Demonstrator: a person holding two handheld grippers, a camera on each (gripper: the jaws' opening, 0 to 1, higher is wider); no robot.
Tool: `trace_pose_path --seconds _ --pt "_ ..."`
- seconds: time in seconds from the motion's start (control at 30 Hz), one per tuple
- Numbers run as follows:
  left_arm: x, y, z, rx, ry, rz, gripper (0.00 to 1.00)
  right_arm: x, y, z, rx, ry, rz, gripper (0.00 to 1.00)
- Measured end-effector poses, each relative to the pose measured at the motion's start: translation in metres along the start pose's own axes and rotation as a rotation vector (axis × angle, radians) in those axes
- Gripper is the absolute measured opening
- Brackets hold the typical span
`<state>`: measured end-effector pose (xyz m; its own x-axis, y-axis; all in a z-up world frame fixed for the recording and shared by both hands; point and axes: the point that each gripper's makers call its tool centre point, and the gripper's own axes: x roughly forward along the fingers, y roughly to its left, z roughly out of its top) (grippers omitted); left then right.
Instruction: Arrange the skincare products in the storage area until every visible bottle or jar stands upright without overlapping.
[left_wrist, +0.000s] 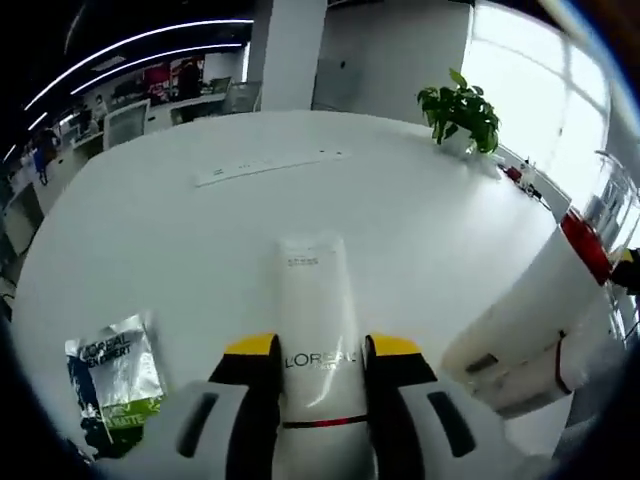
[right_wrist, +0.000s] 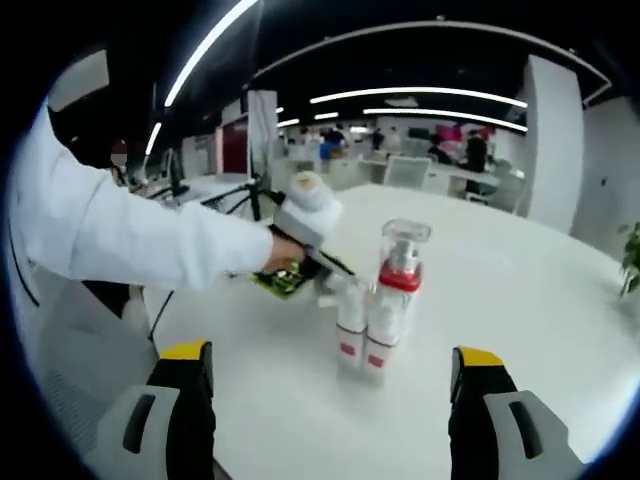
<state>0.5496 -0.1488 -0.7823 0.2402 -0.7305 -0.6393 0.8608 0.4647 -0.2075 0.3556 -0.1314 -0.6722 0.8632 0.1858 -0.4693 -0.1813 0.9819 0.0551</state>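
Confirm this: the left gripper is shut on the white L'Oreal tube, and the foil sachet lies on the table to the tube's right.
One thing is wrong: the side. In the left gripper view the sachet lies on the table to the left of the tube, not its right. The rest holds: the left gripper is shut on the white L'Oreal tube.

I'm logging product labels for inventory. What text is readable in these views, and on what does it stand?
"L'OREAL": on the white tube held between the left gripper fingers.
"L'OREAL": on the silver sachet; its second line and the green band are blurred.
Pump bottle labels: too small to read.
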Motion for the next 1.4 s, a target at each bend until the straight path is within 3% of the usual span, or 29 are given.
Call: trace_pose_path --seconds 0.27,0.37,0.57,0.7,0.83,1.0,1.1,1.3,1.4 --pt "-0.026 -0.009 -0.014 -0.098 -0.051 -0.043 0.28 -0.002 0.004 0.009 0.111 -0.051 0.022 0.93" --pt "-0.035 -0.011 -0.02 -0.114 -0.059 -0.05 0.28 -0.001 0.002 0.012 0.113 -0.062 0.013 0.9" --pt "-0.05 -0.012 -0.017 -0.197 -0.111 -0.085 0.28 -0.005 -0.002 0.03 0.154 -0.127 0.0 0.82" --pt "-0.064 -0.016 -0.021 -0.205 -0.131 -0.096 0.28 -0.007 0.013 0.049 0.205 -0.201 0.052 0.81" --pt "-0.07 -0.013 -0.02 -0.249 -0.154 -0.116 0.28 -0.005 0.03 0.064 0.227 -0.23 0.101 0.77" --pt "-0.077 -0.012 -0.024 -0.248 -0.154 -0.108 0.27 0.004 0.049 0.067 0.233 -0.22 0.156 0.76" --pt "-0.08 -0.01 -0.023 -0.294 -0.158 -0.119 0.27 0.009 0.06 0.064 0.256 -0.204 0.182 0.75" --pt "-0.088 -0.005 -0.028 -0.278 -0.148 -0.11 0.27 0.022 0.084 0.06 0.293 -0.168 0.224 0.74" --pt "-0.093 -0.005 -0.032 -0.27 -0.14 -0.115 0.27 0.029 0.094 0.057 0.362 -0.164 0.247 0.74"
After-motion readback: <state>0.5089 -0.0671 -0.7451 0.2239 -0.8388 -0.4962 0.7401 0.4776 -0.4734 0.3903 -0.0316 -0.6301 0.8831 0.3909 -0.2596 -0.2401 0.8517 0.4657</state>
